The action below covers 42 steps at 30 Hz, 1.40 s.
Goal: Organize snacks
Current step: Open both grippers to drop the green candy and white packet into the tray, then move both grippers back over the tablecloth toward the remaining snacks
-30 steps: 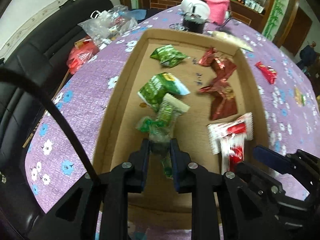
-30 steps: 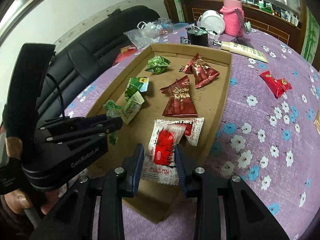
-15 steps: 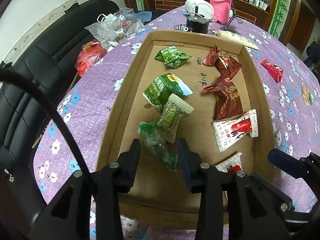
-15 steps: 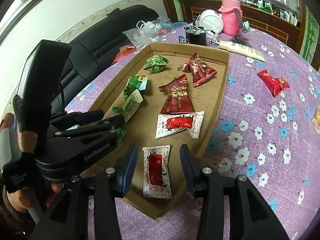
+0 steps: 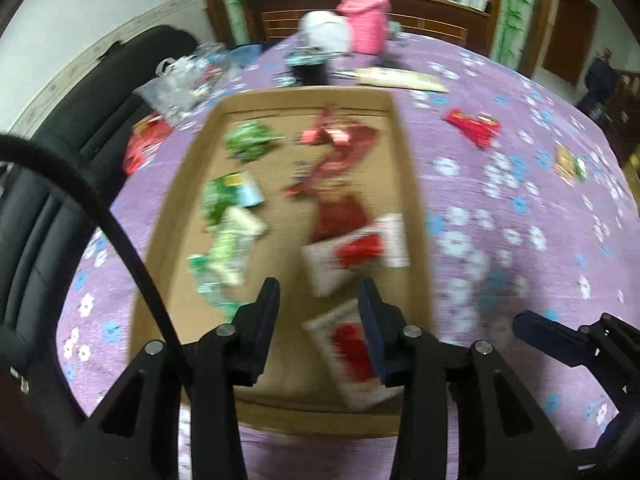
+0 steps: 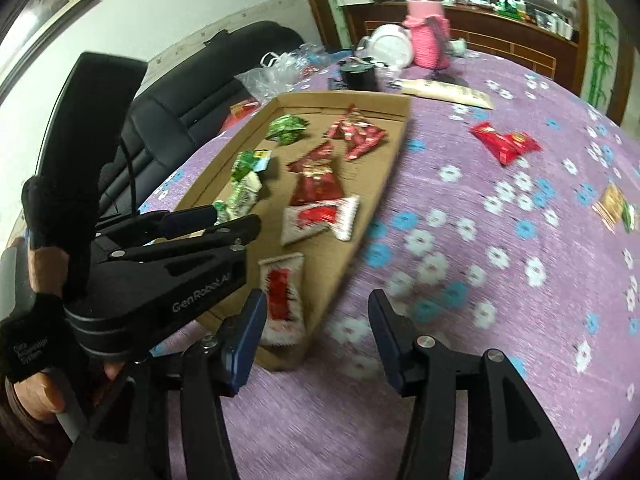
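A shallow cardboard tray [image 5: 412, 184] [image 6: 396, 152] lies on the purple flowered tablecloth. It holds green snacks [image 5: 228, 200] [image 6: 248, 164] on its left, dark red ones [image 5: 340, 148] [image 6: 320, 180] in the middle and white-red packets [image 5: 356, 248] [image 6: 316, 220] at its near end. My left gripper [image 5: 320, 320] is open and empty over the tray's near end. My right gripper [image 6: 316, 320] is open and empty, above the tray's near right corner. A red snack [image 6: 504, 142] [image 5: 474, 128] and a gold-green one [image 6: 614, 208] [image 5: 570, 164] lie loose on the cloth to the right.
A black sofa [image 6: 180, 100] runs along the table's left side. A pink knitted bottle [image 6: 428, 36], a white round object [image 6: 390, 44], a black cup [image 6: 358, 76], a cream tube [image 6: 444, 92] and a clear plastic bag [image 6: 276, 72] stand at the far end.
Both grippers opened, letting go of the green snack and the white-red packet in the tray. Both have pulled back and swung to the right; the views are motion-blurred.
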Each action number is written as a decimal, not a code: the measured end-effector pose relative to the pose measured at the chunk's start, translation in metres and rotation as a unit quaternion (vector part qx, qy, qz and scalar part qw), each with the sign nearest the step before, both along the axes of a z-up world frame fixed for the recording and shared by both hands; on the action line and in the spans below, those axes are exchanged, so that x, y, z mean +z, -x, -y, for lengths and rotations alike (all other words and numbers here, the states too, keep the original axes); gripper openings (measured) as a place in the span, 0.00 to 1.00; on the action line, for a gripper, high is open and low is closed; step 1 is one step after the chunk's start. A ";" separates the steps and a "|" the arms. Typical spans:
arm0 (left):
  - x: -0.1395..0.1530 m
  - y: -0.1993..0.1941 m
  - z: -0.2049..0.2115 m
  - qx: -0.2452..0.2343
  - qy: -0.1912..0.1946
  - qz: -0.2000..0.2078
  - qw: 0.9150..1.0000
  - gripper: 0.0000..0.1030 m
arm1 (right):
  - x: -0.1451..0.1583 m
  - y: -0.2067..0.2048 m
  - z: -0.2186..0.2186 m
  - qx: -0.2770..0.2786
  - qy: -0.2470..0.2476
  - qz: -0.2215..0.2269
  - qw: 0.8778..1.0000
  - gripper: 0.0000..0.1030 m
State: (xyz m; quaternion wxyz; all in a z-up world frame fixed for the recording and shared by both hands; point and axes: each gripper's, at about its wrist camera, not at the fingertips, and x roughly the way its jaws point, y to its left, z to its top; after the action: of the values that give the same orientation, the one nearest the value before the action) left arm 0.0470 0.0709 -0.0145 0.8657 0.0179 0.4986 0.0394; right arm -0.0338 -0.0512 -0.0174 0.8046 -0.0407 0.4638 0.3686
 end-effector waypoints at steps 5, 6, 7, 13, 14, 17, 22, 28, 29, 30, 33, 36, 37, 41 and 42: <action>-0.005 -0.009 0.057 -0.051 0.006 -0.017 0.999 0.45 | -0.006 -0.009 0.050 -0.042 -0.005 -0.010 0.999 0.54; -0.005 -0.011 0.063 -0.054 0.007 -0.020 0.998 0.45 | -0.007 -0.012 0.060 -0.052 -0.006 -0.012 0.999 0.54; -0.007 -0.018 0.074 -0.061 0.007 -0.025 0.998 0.45 | -0.010 -0.017 0.074 -0.066 -0.006 -0.016 0.998 0.56; -0.001 -0.059 0.105 -0.075 -0.006 -0.026 0.997 0.45 | -0.018 -0.062 0.152 -0.164 -0.004 -0.021 0.986 0.57; 0.001 -0.072 0.109 -0.084 -0.004 -0.026 0.996 0.45 | -0.018 -0.078 0.172 -0.192 -0.008 -0.022 0.981 0.57; 0.009 -0.109 0.123 -0.107 -0.020 -0.019 0.994 0.45 | -0.014 -0.119 0.210 -0.240 -0.009 -0.017 0.970 0.58; 0.012 -0.177 0.138 -0.138 -0.037 -0.025 0.989 0.45 | -0.017 -0.185 0.240 -0.278 0.016 0.000 0.961 0.59; 0.001 -0.246 0.152 -0.158 -0.023 -0.071 0.985 0.45 | -0.030 -0.234 0.249 -0.293 0.013 -0.016 0.956 0.59; -0.001 -0.252 0.154 -0.161 -0.025 -0.071 0.984 0.45 | -0.032 -0.239 0.249 -0.294 0.011 -0.018 0.956 0.59; -0.004 -0.257 0.159 -0.165 -0.030 -0.073 0.983 0.45 | -0.035 -0.246 0.246 -0.296 0.013 -0.020 0.955 0.59; -0.016 -0.273 0.171 -0.175 -0.040 -0.100 0.979 0.45 | -0.040 -0.257 0.241 -0.295 0.021 -0.022 0.955 0.59; -0.036 -0.285 0.175 -0.165 -0.033 -0.140 0.976 0.45 | -0.045 -0.261 0.236 -0.280 0.036 -0.021 0.959 0.59; -0.041 -0.287 0.175 -0.164 -0.019 -0.152 0.975 0.45 | -0.045 -0.262 0.236 -0.277 0.040 -0.019 0.960 0.59; -0.048 -0.286 0.184 -0.176 -0.025 -0.154 0.972 0.52 | -0.046 -0.262 0.235 -0.266 0.055 -0.008 0.962 0.59; -0.048 -0.285 0.186 -0.181 -0.025 -0.153 0.971 0.53 | -0.046 -0.262 0.236 -0.264 0.055 -0.008 0.963 0.59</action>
State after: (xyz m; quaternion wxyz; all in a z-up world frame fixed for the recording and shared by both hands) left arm 0.3317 -0.1149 -0.0621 0.7713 0.1354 0.6124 -0.1084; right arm 0.2287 -0.2868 -0.0635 0.8660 0.0422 0.4843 0.1170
